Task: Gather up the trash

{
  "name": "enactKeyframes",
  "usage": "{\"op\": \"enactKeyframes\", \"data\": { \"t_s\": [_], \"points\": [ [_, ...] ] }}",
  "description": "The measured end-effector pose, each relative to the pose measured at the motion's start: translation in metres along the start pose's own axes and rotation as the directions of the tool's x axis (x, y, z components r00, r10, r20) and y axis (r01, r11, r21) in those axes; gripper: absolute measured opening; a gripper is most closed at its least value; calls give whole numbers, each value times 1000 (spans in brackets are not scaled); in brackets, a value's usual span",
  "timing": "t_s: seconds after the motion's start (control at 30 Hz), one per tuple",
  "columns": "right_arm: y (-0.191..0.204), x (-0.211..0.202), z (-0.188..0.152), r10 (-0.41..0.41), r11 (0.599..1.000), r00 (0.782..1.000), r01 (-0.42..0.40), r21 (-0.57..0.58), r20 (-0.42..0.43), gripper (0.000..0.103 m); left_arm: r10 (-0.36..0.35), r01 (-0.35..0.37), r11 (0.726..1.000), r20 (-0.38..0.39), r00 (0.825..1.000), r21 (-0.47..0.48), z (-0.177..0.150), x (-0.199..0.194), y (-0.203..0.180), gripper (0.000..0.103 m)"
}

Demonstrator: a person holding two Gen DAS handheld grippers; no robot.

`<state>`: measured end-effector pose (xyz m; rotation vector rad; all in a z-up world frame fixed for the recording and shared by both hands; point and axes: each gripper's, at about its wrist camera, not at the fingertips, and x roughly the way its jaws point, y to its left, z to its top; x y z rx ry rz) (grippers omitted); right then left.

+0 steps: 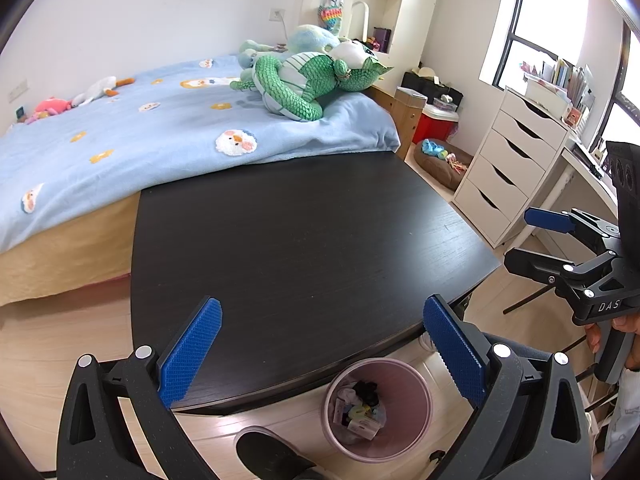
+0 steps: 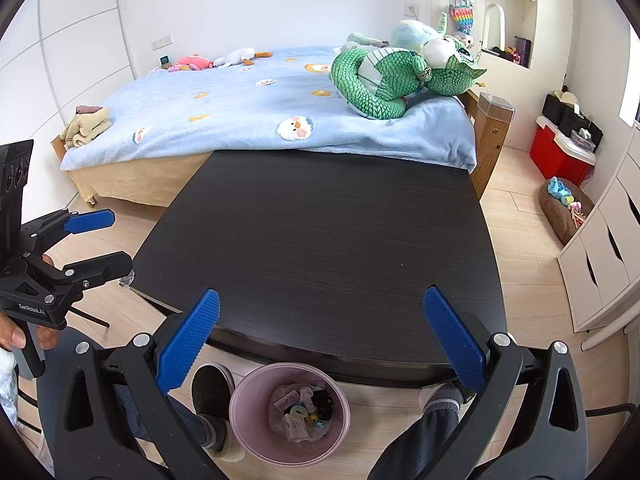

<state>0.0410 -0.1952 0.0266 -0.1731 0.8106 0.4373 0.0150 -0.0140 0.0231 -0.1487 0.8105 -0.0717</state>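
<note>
A pink trash bin [image 1: 416, 392] stands on the floor under the near edge of a black table [image 1: 304, 240], with several pieces of trash [image 1: 360, 408] inside. It also shows in the right wrist view [image 2: 256, 396], with the trash [image 2: 304, 408] in it, below the table [image 2: 320, 232]. My left gripper [image 1: 320, 344] is open and empty above the table's near edge. My right gripper [image 2: 320, 336] is open and empty over the same edge. Each gripper shows in the other's view: the right one [image 1: 524, 240] and the left one [image 2: 108, 240], both open.
A bed with a blue blanket [image 1: 120, 132] and a green plush dragon [image 1: 312, 80] lies behind the table. A white drawer unit [image 1: 508, 160] stands at the right. The person's shoes [image 2: 212, 392] and legs are beside the bin.
</note>
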Motion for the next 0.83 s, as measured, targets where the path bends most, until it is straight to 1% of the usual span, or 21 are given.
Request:
{"op": "enactKeyframes", "data": {
  "t_s": [0.6, 0.83],
  "points": [
    [0, 0, 0, 0, 1000, 1000, 0, 0, 0, 100, -2, 2, 1000, 0, 1000, 8, -2, 1, -4, 97],
    [1, 0, 1, 0, 1000, 1000, 0, 0, -1, 100, 13, -13, 1000, -5, 1000, 18, -3, 3, -5, 97]
  ]
}}
